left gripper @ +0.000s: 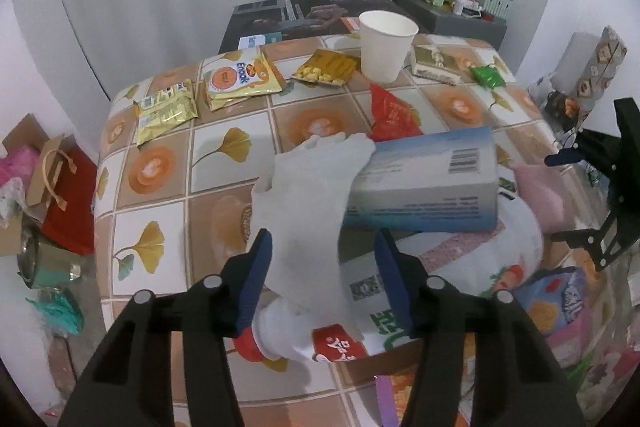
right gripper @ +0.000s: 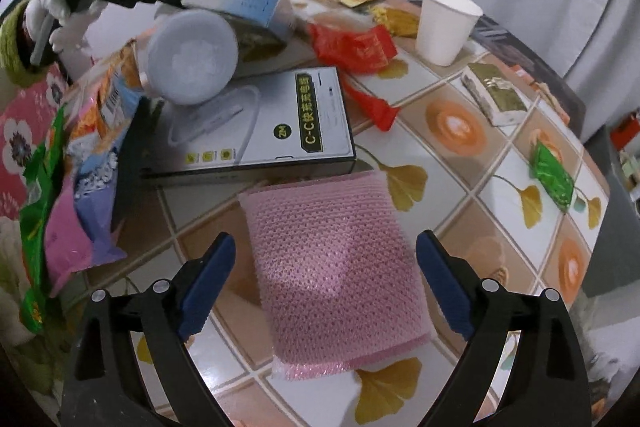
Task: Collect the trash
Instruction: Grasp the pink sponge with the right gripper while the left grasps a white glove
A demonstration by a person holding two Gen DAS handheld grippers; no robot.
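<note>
My left gripper (left gripper: 322, 267) is open above a crumpled white plastic glove (left gripper: 308, 211) that lies over a white bottle with a red label (left gripper: 336, 345) and against a blue-white box (left gripper: 428, 183). My right gripper (right gripper: 326, 283) is open, its fingers on either side of a pink bubble-wrap pouch (right gripper: 332, 267) that lies flat on the tiled tablecloth (right gripper: 480, 155). A red wrapper (left gripper: 390, 115) (right gripper: 356, 45), a white paper cup (left gripper: 386, 45) (right gripper: 446, 25), a green wrapper (left gripper: 486, 77) (right gripper: 554, 177) and yellow snack bags (left gripper: 236, 81) are spread across the table.
A grey cable box (right gripper: 272, 123) lies behind the pink pouch, with a round white container (right gripper: 192, 61) leaning on it. Colourful snack bags (right gripper: 88, 163) pile at the left table edge. A small gold-white carton (right gripper: 494, 99) lies right. Bags and clutter sit on the floor (left gripper: 48, 195).
</note>
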